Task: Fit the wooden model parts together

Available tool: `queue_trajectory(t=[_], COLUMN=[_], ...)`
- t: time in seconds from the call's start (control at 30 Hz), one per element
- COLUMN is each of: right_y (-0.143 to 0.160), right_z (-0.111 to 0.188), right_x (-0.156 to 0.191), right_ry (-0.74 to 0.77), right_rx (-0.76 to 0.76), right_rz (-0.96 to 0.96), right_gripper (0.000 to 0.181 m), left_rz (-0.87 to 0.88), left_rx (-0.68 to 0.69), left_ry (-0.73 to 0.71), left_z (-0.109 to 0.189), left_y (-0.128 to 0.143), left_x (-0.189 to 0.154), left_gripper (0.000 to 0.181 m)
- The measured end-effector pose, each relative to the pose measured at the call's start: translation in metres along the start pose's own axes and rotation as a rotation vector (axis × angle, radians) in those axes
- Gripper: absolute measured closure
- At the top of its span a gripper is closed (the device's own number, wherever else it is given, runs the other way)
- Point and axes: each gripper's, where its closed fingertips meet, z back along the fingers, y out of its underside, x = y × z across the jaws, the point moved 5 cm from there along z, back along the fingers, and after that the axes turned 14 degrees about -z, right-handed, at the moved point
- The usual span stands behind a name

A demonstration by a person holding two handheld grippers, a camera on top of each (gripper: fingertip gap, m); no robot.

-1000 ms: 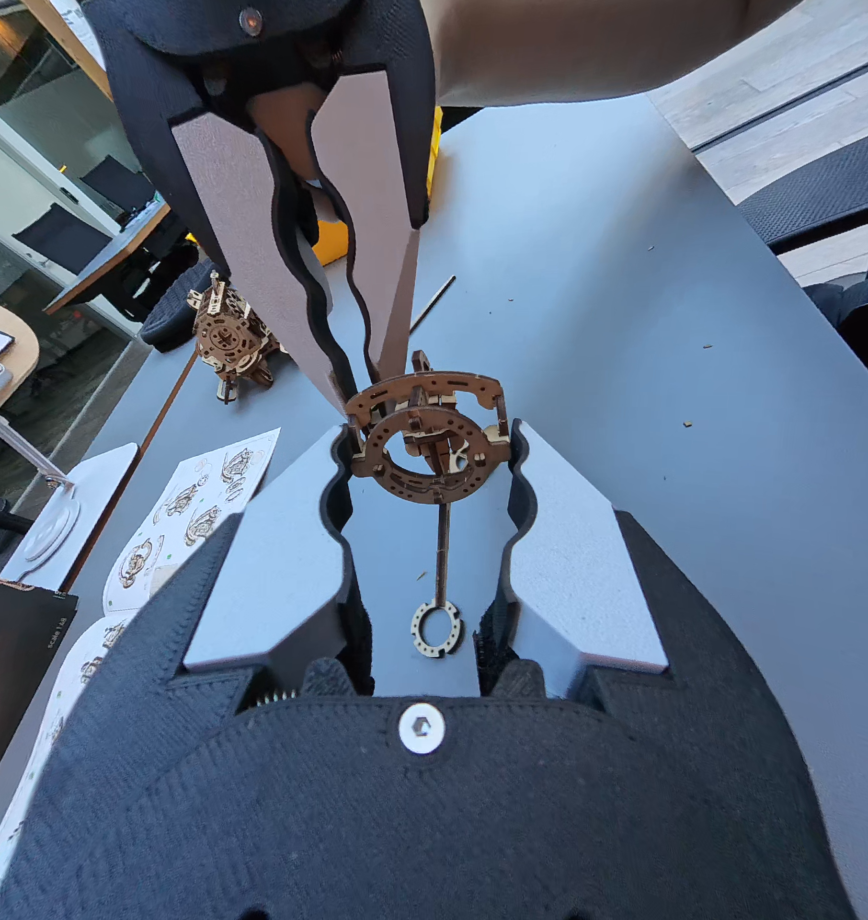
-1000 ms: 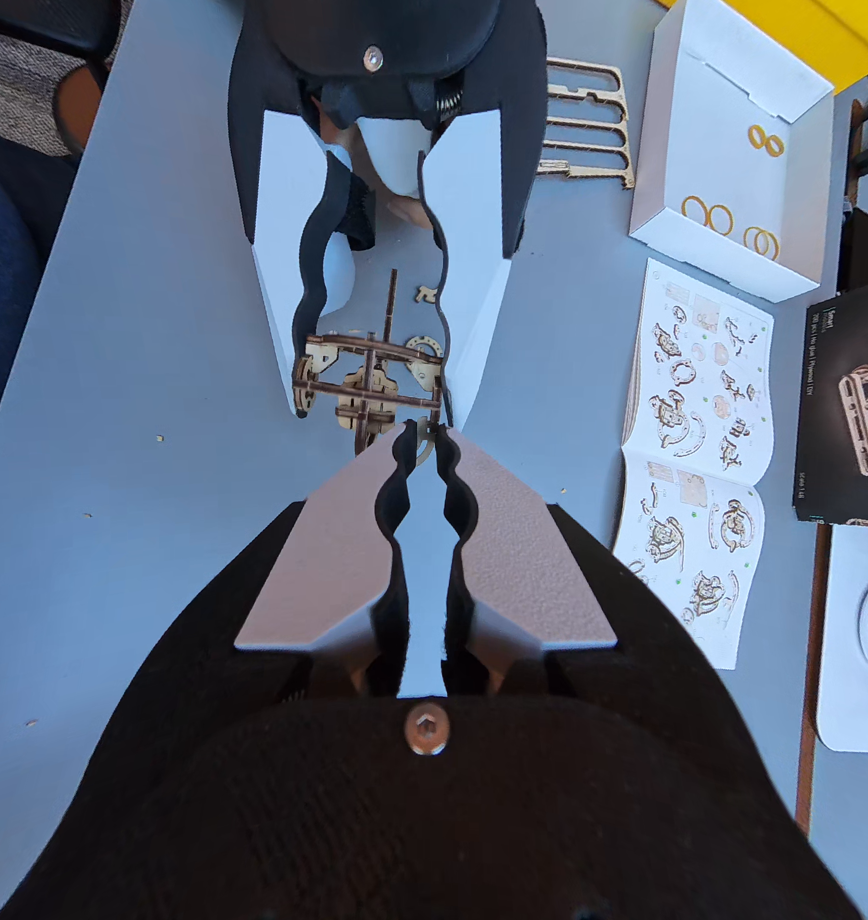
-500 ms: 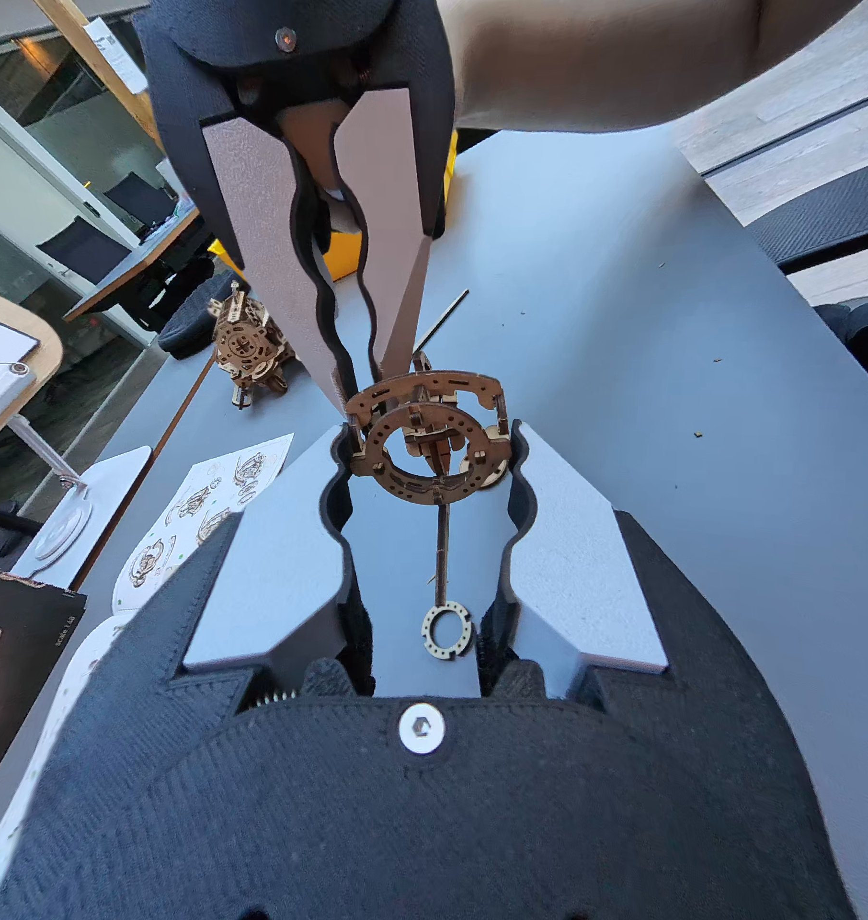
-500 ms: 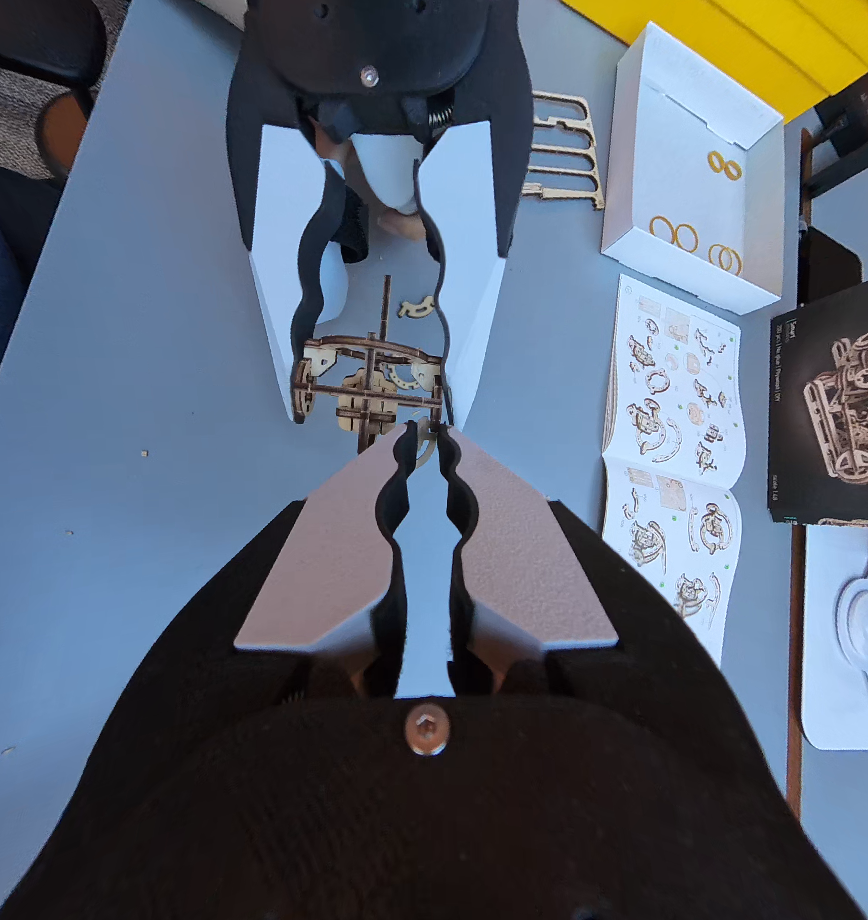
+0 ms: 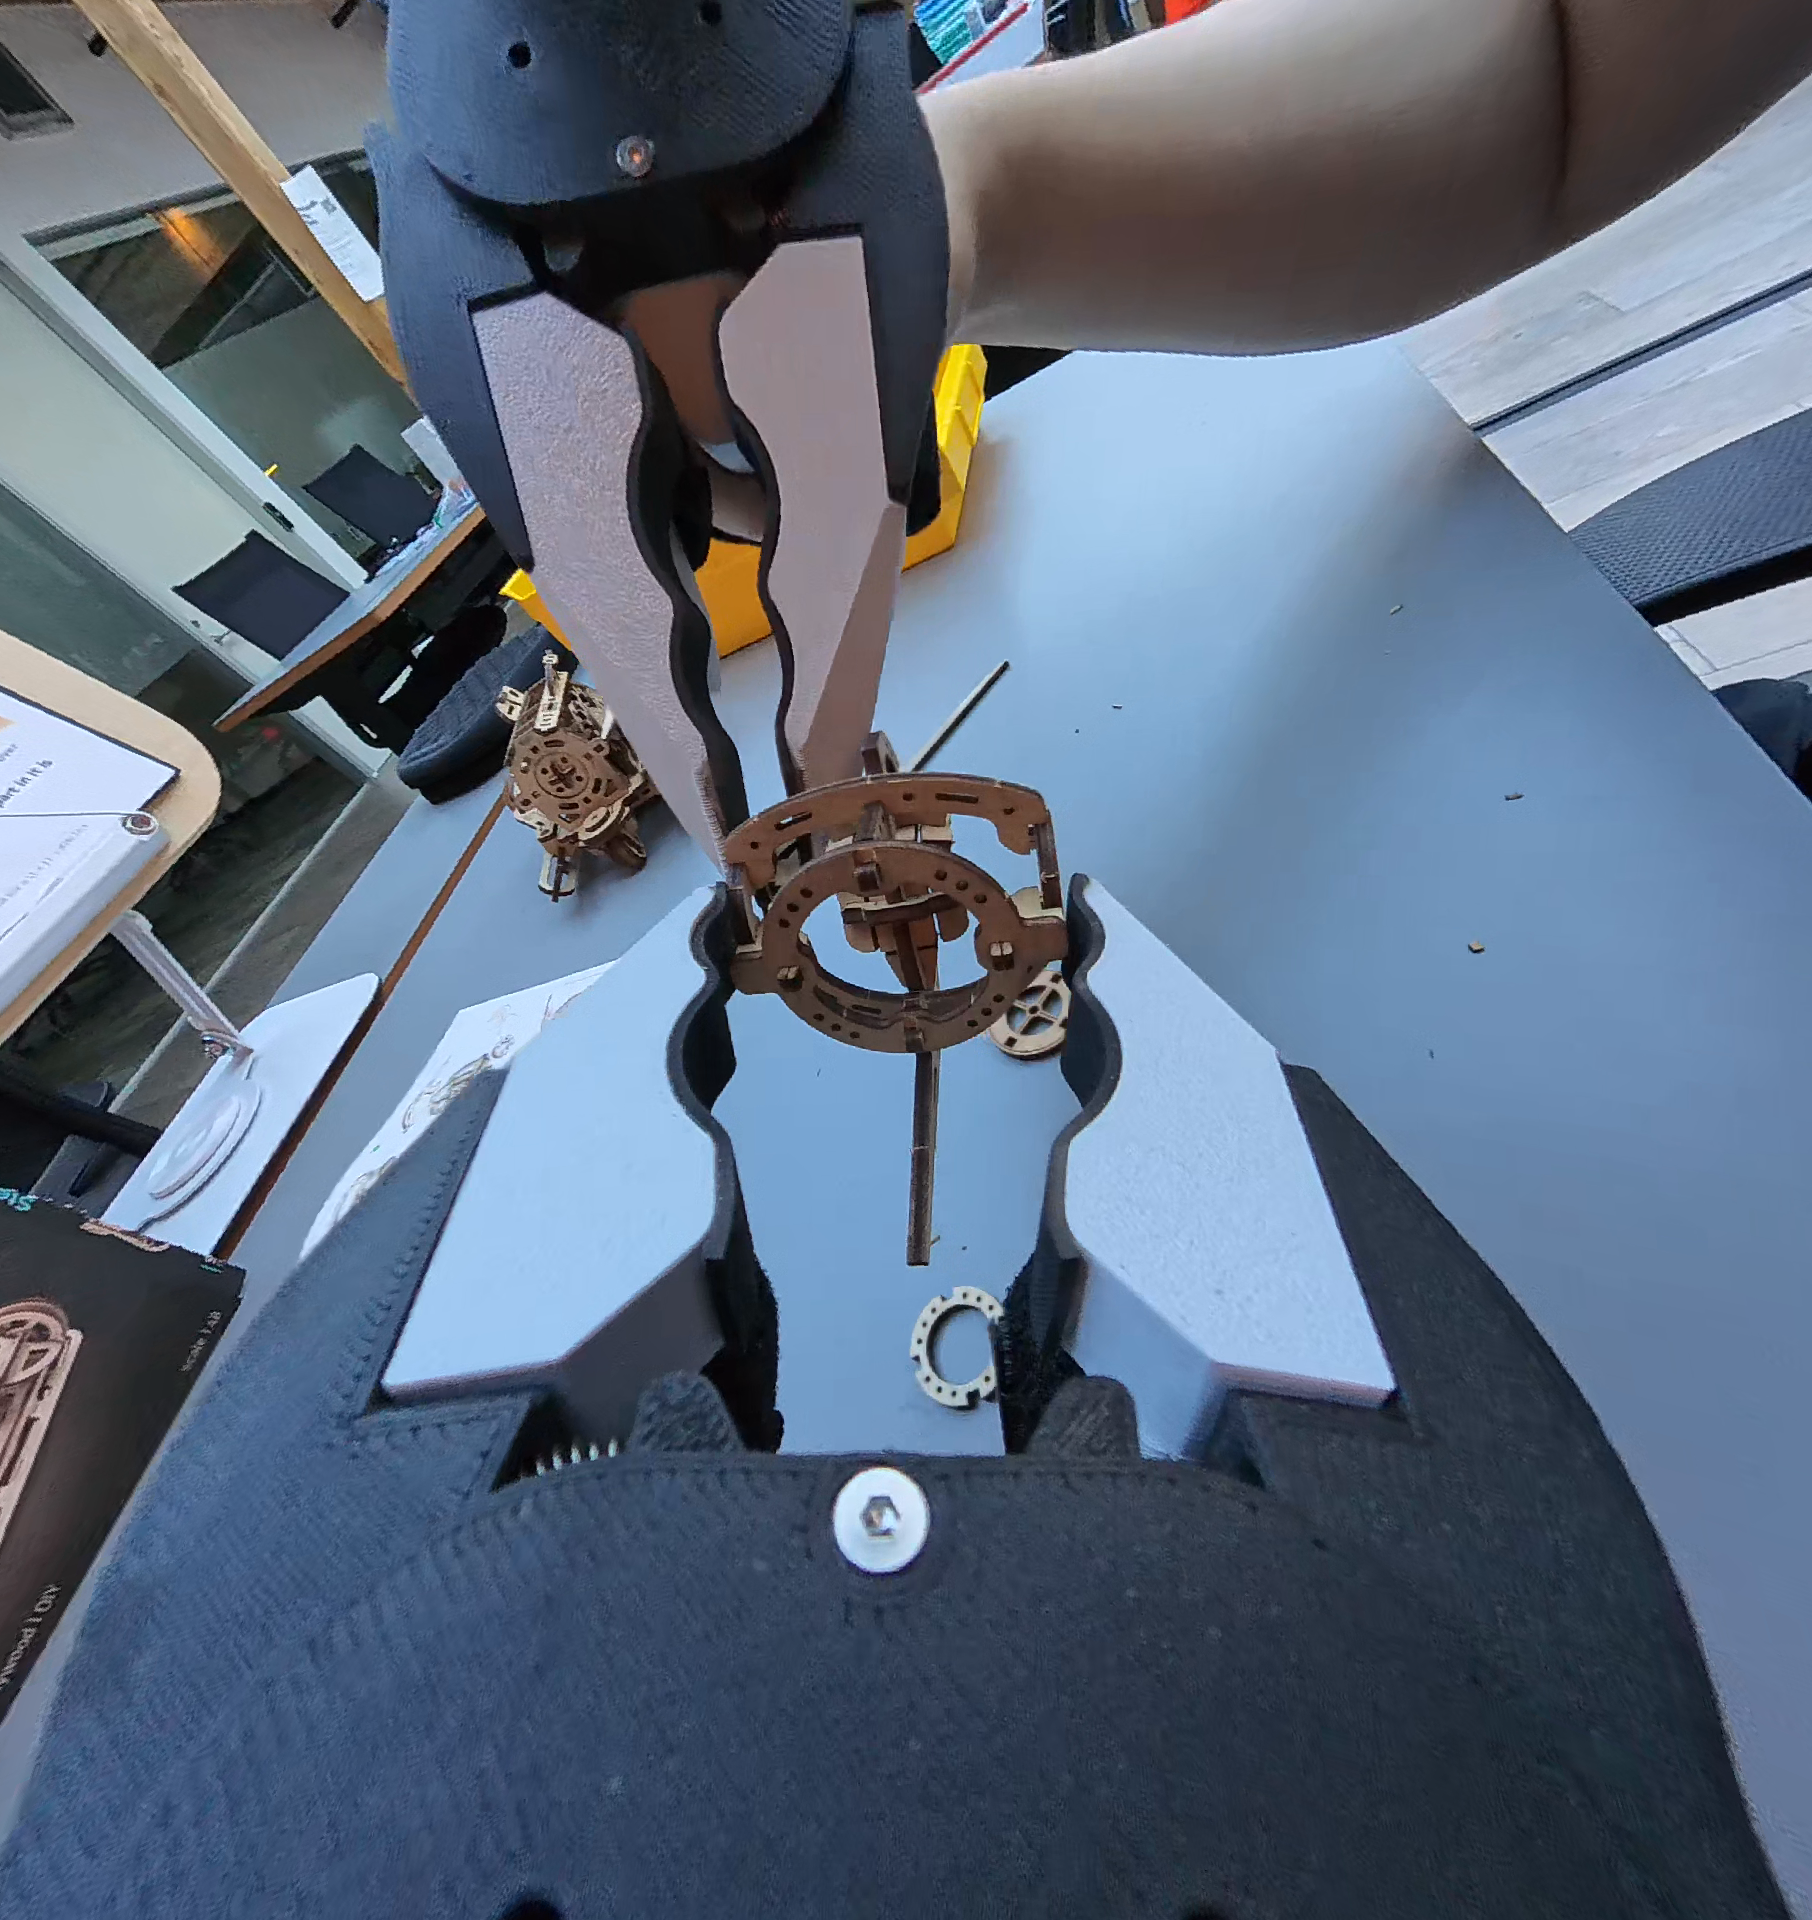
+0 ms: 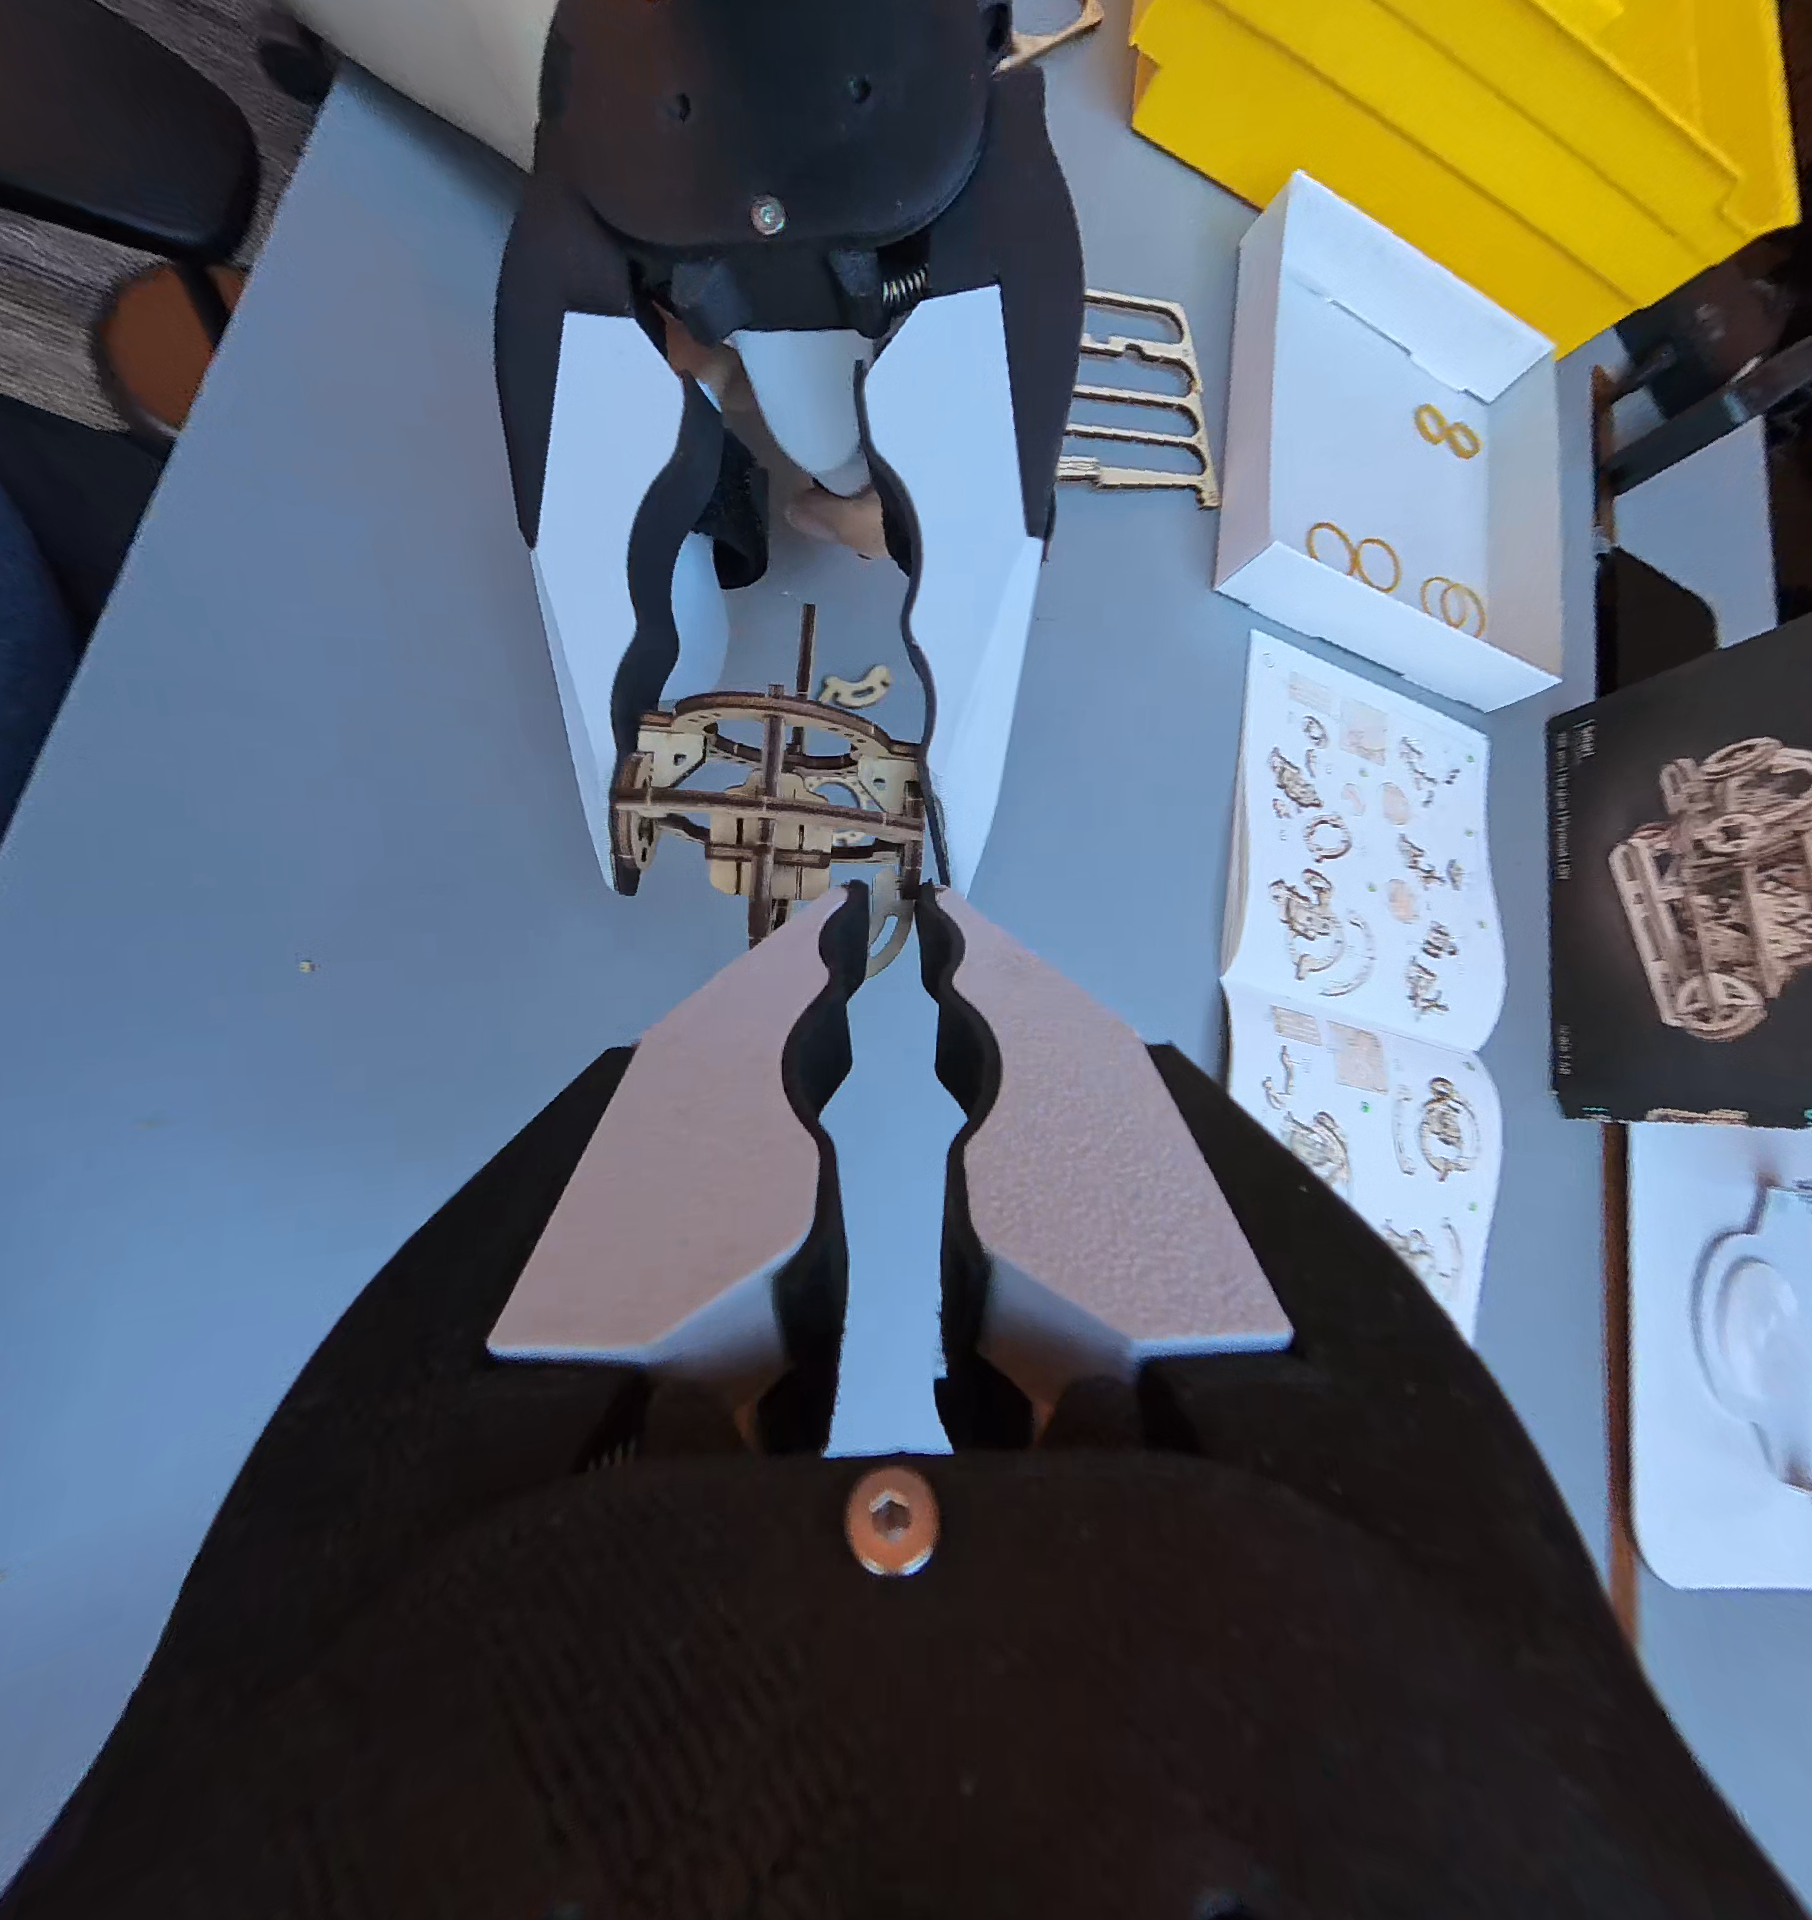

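Observation:
The wooden model [image 5: 886,935] is a frame of two perforated rings with a thin rod [image 5: 921,1153] pointing back toward my left wrist camera. My left gripper [image 5: 897,925] is shut on the model's two sides and holds it above the grey table [image 5: 1349,831]. In the right wrist view the model [image 6: 767,810] sits between the left gripper's white fingers [image 6: 985,727]. My right gripper [image 6: 889,896] comes from the opposite side, its tips nearly shut on a small curved wooden part [image 6: 886,940] at the model's edge. It also shows in the left wrist view [image 5: 762,800].
A toothed wooden ring [image 5: 952,1349] and a spoked wheel [image 5: 1032,1016] lie on the table under the model. A finished wooden model [image 5: 569,790] and yellow bins [image 6: 1453,135] stand beyond. An open booklet [image 6: 1359,935], a white box [image 6: 1401,457] and a black box [image 6: 1712,873] lie alongside.
Both grippers keep their holds. The model has lifted slightly, so its rod end now stands clear of the toothed ring. The right wrist camera has risen, showing more of the yellow bins.

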Motion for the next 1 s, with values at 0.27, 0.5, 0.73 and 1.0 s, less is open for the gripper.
queue_trajectory(t=[0.27, 0.5, 0.73, 1.0], right_y=[-0.0038, -0.0034, -0.0032, 0.0011], right_z=[-0.0007, -0.0004, 0.0018, 0.0003], right_x=[-0.0047, -0.0028, -0.0032, -0.0013], right_ry=[0.101, 0.086, 0.09, 0.074], right_rx=[0.014, 0.003, -0.011, 0.062], right_rz=[0.021, 0.051, 0.039, 0.055], right_gripper=[0.169, 0.175, 0.175, 0.173], left_rz=[-0.004, -0.008, 0.057, 0.052], left_rx=[0.03, 0.024, -0.001, 0.01], left_ry=[-0.032, -0.05, -0.06, -0.018], left_z=[0.0007, 0.0009, 0.001, 0.0], left_y=[0.003, 0.0026, 0.0035, 0.0036], left_x=[0.0039, 0.0045, 0.0063, 0.0035], left_gripper=[0.12, 0.12, 0.116, 0.119])
